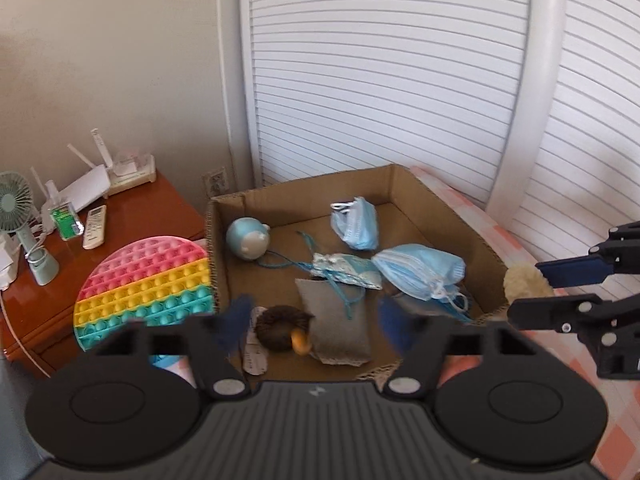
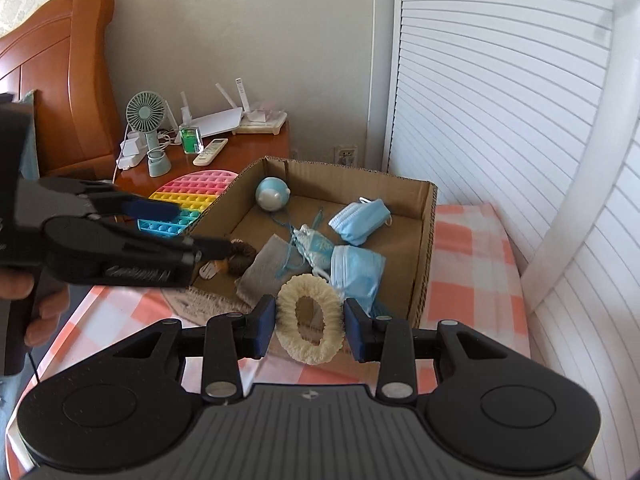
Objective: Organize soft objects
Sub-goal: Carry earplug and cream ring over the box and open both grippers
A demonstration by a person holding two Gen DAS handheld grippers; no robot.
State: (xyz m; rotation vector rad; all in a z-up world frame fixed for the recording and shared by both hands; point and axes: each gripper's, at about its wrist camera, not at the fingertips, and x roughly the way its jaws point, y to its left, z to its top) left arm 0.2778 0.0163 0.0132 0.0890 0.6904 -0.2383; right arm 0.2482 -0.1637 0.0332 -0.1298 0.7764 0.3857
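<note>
Checked bedspread [image 2: 472, 248] under cardboard box [image 2: 424, 240]; right gripper [image 2: 310, 326] pinched fluffy cream ring [image 2: 310, 316] sidewise, likely light, squashy; left gripper [image 1: 316, 320] gaped empty.

Daylit white louvred doors [image 2: 500, 100] meet a plain wall [image 2: 240, 32] beside a wooden nightstand [image 1: 152, 208] and headboard [image 2: 60, 80].

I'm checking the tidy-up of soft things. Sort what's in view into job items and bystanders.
Job items: cream fluffy ring in the right gripper; cardboard box; in it, two blue face masks, grey pouch, brown fuzzy ring, blue-white round toy; left gripper, open above the box.

Bystanders: rainbow pop mat, fan, remote, router.
</note>
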